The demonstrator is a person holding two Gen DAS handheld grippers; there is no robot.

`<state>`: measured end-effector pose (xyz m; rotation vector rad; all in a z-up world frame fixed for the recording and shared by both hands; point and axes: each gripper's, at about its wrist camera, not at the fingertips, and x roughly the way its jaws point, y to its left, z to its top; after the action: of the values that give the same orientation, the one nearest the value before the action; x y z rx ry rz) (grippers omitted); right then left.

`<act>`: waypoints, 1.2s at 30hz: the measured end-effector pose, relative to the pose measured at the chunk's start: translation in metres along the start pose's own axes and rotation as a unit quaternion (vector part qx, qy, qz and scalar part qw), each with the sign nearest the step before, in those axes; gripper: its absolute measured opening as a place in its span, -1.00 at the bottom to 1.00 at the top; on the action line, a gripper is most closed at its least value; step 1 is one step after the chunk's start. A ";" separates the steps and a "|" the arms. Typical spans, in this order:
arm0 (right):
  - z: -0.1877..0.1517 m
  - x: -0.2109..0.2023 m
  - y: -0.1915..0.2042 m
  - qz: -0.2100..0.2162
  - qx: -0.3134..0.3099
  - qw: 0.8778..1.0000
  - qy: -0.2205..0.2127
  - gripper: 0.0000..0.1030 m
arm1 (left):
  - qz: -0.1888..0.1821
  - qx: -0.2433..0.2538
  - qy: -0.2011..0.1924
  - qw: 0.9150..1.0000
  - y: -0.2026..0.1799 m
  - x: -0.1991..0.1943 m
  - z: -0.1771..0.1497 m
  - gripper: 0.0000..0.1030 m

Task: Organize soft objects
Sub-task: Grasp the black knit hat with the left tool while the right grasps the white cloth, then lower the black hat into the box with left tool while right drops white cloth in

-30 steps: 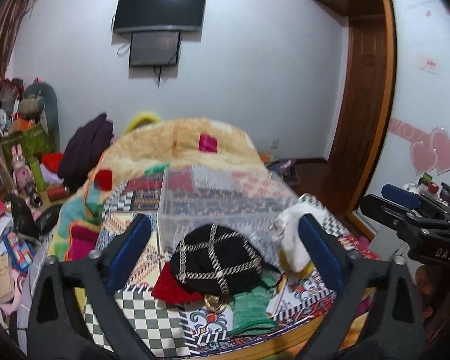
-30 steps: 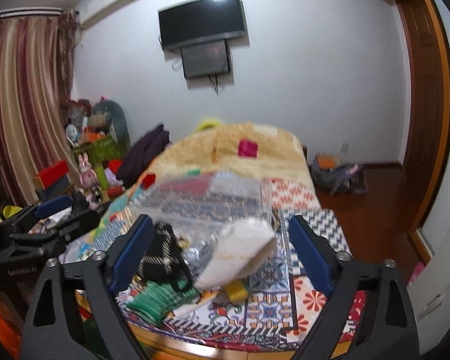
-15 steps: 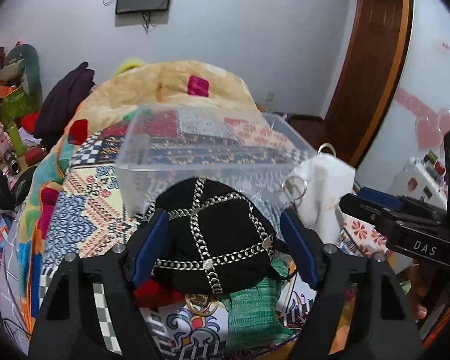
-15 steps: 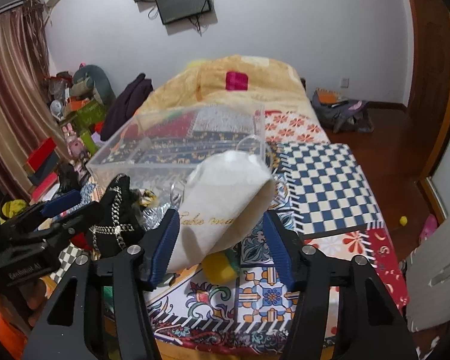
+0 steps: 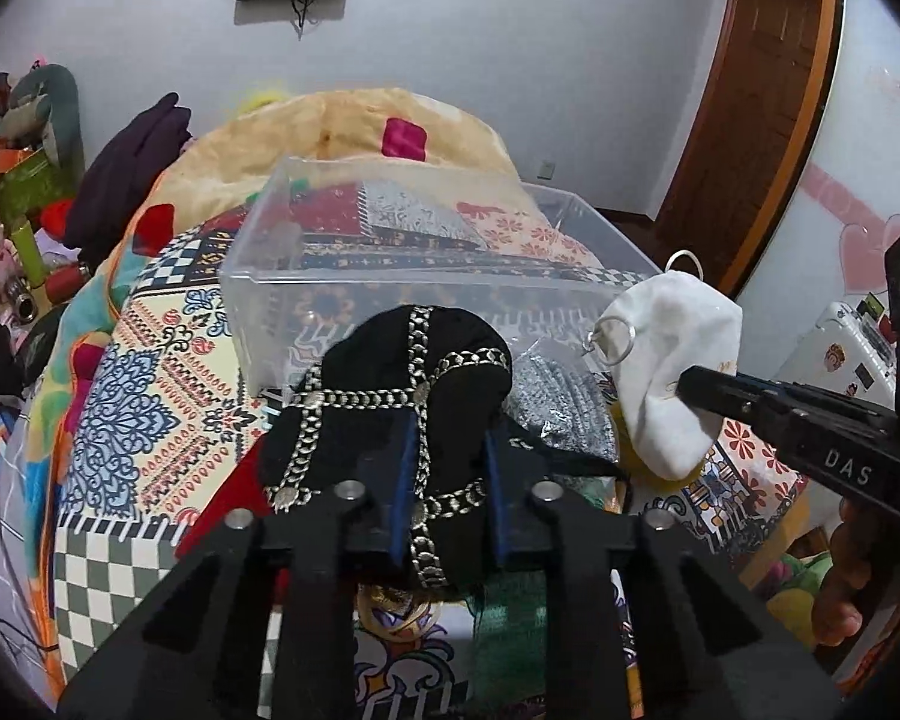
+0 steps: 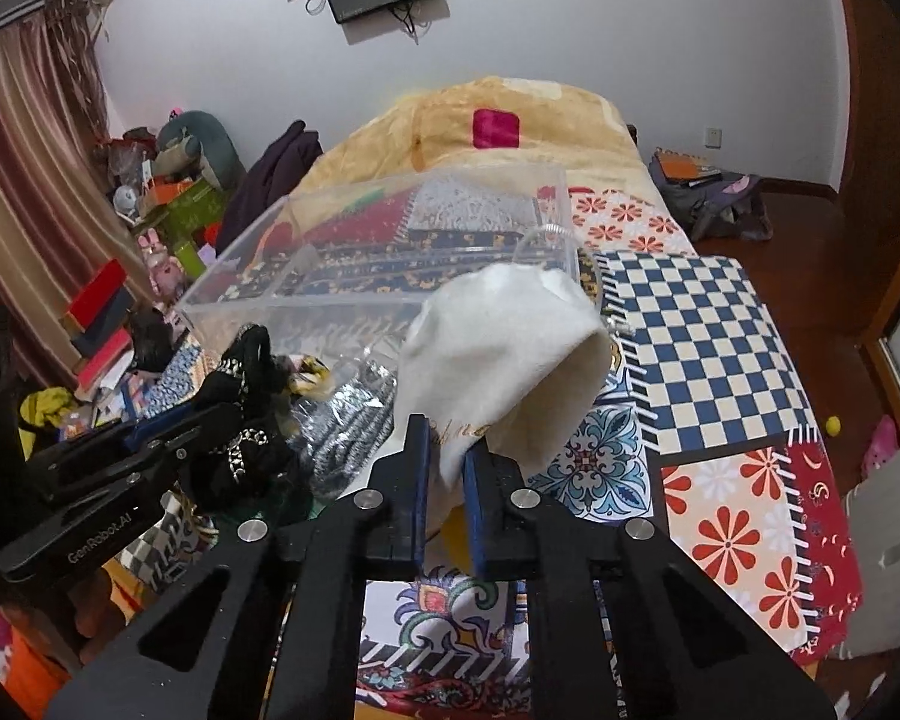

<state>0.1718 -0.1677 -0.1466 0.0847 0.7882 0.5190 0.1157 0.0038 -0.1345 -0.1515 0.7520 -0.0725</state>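
My left gripper (image 5: 447,450) is shut on a black cap with silver chain trim (image 5: 390,396), lifted in front of a clear plastic box (image 5: 426,282) on the bed. My right gripper (image 6: 447,450) is shut on the edge of a white knit hat (image 6: 498,354), held up near the box's right front corner. The white hat (image 5: 672,372) and right gripper also show at the right of the left wrist view. The black cap (image 6: 240,414) and left gripper show at the left of the right wrist view. A silver-grey knit piece (image 6: 342,426) and a green knit piece (image 5: 510,612) lie below.
The box stands on a patterned patchwork bedspread (image 6: 690,324) with a yellow blanket (image 6: 480,120) behind it. Cluttered shelves and toys (image 6: 168,198) line the left side. A wooden door (image 5: 750,90) and a bag on the floor (image 6: 714,198) are at the right.
Both grippers closed, the left on the black cap and the right on the white hat. Both moved closer to the clear box, and the items are now lifted.
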 end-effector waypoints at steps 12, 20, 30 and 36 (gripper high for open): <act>0.020 -0.045 0.016 0.015 -0.020 0.997 -0.074 -0.87 | 0.001 -0.030 -0.066 0.997 0.018 -0.059 0.022 -0.78; 0.046 -0.055 0.026 0.025 -0.043 0.992 -0.119 -0.87 | -0.003 -0.016 -0.116 0.993 0.017 -0.089 0.059 -0.78; 0.078 -0.025 0.039 0.048 -0.064 0.989 -0.121 -0.87 | -0.020 -0.032 -0.080 0.996 0.038 -0.043 0.110 -0.77; 0.094 0.007 0.043 0.029 -0.072 0.991 -0.106 -0.86 | -0.004 -0.014 -0.031 0.999 0.040 0.009 0.120 -0.77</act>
<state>0.2234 -0.1155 -0.0731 0.0281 0.5405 0.6094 0.2049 0.0553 -0.0607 -0.1835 0.6903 -0.0651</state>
